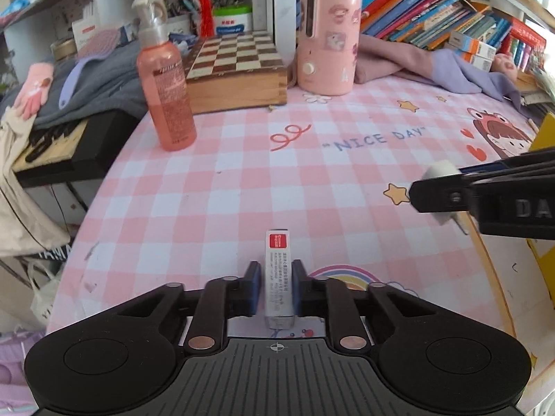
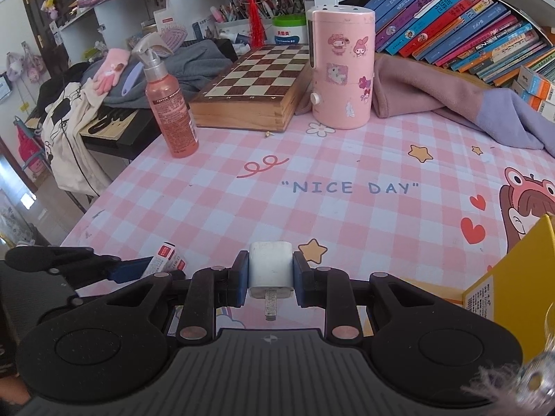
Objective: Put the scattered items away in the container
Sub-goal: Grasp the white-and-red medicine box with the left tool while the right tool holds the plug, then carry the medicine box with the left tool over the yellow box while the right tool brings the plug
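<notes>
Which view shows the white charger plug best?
The right wrist view: the white charger plug sits centred between the right gripper pads, its prong pointing at the camera. The left wrist view shows the plug only sideways near the right edge, mostly hidden by the gripper.

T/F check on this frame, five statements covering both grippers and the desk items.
1. The left gripper is shut on a small white box with a red label. True.
2. The right gripper is empty. False: it is shut on a white plug adapter, prongs pointing back toward the camera.
3. The pink spray bottle lies on its side. False: it stands upright near the desk's left edge.
4. A chessboard box sits to the left of the pink cylindrical container in the right wrist view. True.
5. The plug adapter is already inside the yellow box. False: it is held above the checked mat.
</notes>
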Action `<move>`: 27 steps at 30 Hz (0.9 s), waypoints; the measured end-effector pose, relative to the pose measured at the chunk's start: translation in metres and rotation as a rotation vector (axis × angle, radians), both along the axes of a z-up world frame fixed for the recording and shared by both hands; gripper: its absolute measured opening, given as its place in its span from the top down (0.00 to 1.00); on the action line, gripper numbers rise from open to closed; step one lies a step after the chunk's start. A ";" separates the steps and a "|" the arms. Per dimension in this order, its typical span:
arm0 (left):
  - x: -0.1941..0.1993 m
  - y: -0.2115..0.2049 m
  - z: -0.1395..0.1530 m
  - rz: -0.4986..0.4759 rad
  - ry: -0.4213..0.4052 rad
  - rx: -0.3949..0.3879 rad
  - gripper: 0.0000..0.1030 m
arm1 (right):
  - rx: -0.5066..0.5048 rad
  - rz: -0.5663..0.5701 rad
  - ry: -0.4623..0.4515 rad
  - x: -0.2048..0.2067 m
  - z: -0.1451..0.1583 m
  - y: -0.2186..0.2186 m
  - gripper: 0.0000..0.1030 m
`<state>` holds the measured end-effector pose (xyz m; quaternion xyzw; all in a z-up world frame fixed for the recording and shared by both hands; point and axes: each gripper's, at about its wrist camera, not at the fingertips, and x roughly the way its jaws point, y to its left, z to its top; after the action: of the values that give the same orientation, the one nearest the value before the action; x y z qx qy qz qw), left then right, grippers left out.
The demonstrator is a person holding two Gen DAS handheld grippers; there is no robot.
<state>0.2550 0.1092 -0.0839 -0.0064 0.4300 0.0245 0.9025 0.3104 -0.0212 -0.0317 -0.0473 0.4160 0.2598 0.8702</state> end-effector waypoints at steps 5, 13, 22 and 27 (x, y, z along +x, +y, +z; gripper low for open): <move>-0.008 0.001 0.014 -0.019 -0.030 -0.025 0.87 | 0.008 -0.013 -0.009 -0.005 0.004 -0.003 0.77; -0.031 0.000 0.058 -0.041 -0.129 -0.064 0.87 | 0.033 -0.018 -0.051 -0.023 0.020 -0.004 0.77; -0.068 -0.002 0.088 -0.056 -0.205 -0.119 0.87 | 0.054 -0.040 -0.113 -0.057 0.043 -0.017 0.77; -0.092 -0.004 0.103 -0.070 -0.233 -0.139 0.87 | 0.076 -0.061 -0.135 -0.082 0.055 -0.030 0.77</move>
<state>0.1630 0.1047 0.0188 -0.0569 0.3227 -0.0378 0.9440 0.2281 -0.0509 0.0230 -0.0188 0.3473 0.2449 0.9050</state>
